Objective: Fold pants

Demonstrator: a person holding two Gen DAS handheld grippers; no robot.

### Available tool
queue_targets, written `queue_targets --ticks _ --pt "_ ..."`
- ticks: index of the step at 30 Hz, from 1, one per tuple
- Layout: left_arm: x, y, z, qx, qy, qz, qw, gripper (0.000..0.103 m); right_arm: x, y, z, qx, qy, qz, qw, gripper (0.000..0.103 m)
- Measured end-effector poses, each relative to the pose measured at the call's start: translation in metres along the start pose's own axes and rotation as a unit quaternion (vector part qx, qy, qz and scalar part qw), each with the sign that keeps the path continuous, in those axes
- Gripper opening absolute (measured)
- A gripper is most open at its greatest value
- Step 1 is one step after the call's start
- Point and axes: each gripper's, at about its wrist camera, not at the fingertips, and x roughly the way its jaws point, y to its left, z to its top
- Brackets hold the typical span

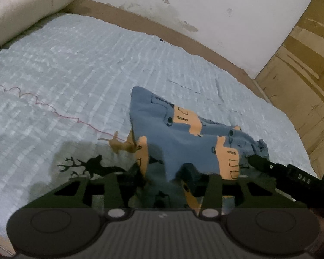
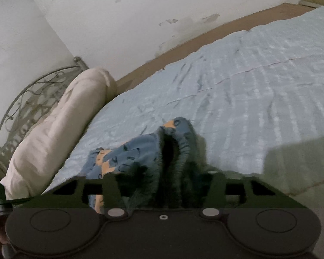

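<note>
Blue-and-orange pants [image 1: 183, 138] hang lifted over the bed [image 1: 64, 69], each gripper's fingers closed on cloth, left gripper [image 1: 166, 185] and right gripper [image 2: 168, 183] at opposite ends, so I'd keep both level and taut, then lay edges flush.

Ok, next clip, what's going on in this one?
A person with a handheld gripper in each hand is working on small blue and orange printed pants over a bed with a light blue bedspread. The left gripper has fabric bunched between its jaws, and the right gripper has the gathered waistband in its jaws. The pants look lifted and draped, not yet folded flat. A beige pillow lies at the head of the bed.
</note>
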Motion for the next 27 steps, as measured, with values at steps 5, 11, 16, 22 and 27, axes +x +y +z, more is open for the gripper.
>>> queue_targets --ticks 5,11,16,22,27 --pt "-0.010 -0.011 0.008 0.007 -0.022 0.014 0.9996 0.017 -0.014 0.004 -0.001 -0.004 -0.025 0.002 1.000 0.026" --pt "-0.019 -0.035 0.027 0.057 -0.062 0.016 0.9963 0.015 -0.031 0.025 0.005 -0.052 -0.071 0.003 0.996 0.020" --pt "-0.012 -0.053 0.056 0.089 -0.108 0.000 0.9902 0.015 -0.036 0.038 0.021 -0.084 -0.128 -0.011 0.988 0.020" --pt "0.022 -0.066 0.073 0.089 -0.112 -0.007 0.9897 0.015 -0.020 0.025 0.043 -0.068 -0.151 -0.040 0.985 0.020" --pt "0.045 -0.064 0.063 0.079 -0.081 0.006 0.9936 0.015 0.001 0.008 0.049 -0.049 -0.117 -0.060 0.990 0.020"
